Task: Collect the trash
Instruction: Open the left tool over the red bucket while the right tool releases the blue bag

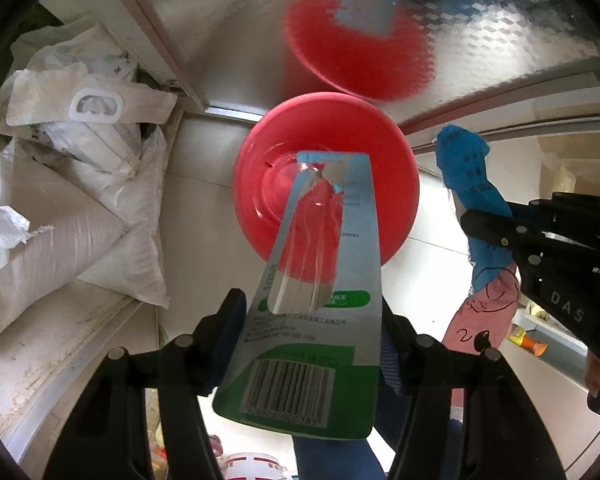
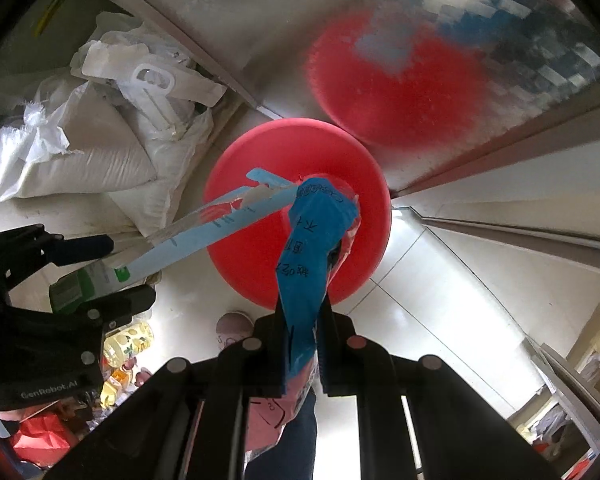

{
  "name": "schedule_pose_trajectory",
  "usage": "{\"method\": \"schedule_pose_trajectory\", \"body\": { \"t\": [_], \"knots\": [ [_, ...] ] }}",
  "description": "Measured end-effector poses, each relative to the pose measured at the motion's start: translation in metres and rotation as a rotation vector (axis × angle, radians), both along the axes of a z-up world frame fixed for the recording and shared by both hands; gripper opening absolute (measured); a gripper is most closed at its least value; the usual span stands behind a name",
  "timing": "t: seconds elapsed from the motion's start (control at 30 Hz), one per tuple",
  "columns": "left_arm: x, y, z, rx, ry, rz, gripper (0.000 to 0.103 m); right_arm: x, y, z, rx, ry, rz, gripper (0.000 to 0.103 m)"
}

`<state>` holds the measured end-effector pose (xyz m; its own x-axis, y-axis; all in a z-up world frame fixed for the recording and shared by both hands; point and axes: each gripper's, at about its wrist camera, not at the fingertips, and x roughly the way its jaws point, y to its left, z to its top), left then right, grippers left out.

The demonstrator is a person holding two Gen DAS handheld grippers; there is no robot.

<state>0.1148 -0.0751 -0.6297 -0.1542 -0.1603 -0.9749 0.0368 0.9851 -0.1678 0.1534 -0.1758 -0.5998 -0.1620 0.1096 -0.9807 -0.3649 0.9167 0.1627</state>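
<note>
My left gripper is shut on an empty blister card pack with a green base and barcode, held over a round red bin on the floor. My right gripper is shut on a blue and pink wrapper with black writing, its tip over the same red bin. In the left wrist view the right gripper holds the wrapper just right of the bin. In the right wrist view the left gripper holds the card pack at the left, its tip over the bin.
White sacks lie piled at the left, also seen in the right wrist view. A shiny steel cabinet wall stands behind the bin and reflects it. Bottles and packets lie low at the left. Pale floor tiles spread to the right.
</note>
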Motion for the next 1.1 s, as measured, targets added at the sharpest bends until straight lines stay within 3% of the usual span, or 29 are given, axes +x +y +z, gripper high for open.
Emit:
{"method": "schedule_pose_trajectory", "body": {
  "t": [0.4, 0.73, 1.1],
  "knots": [
    [0.002, 0.009, -0.005, 0.045, -0.003, -0.041, 0.06, 0.004, 0.008, -0.007, -0.01, 0.007, 0.018, 0.01],
    [0.001, 0.018, -0.008, 0.035, 0.015, -0.017, 0.06, 0.013, 0.012, -0.007, -0.029, -0.02, 0.023, 0.01],
    [0.005, 0.022, -0.006, 0.036, -0.002, 0.008, 0.079, 0.019, 0.018, -0.019, -0.031, -0.042, 0.028, 0.01]
  ]
}}
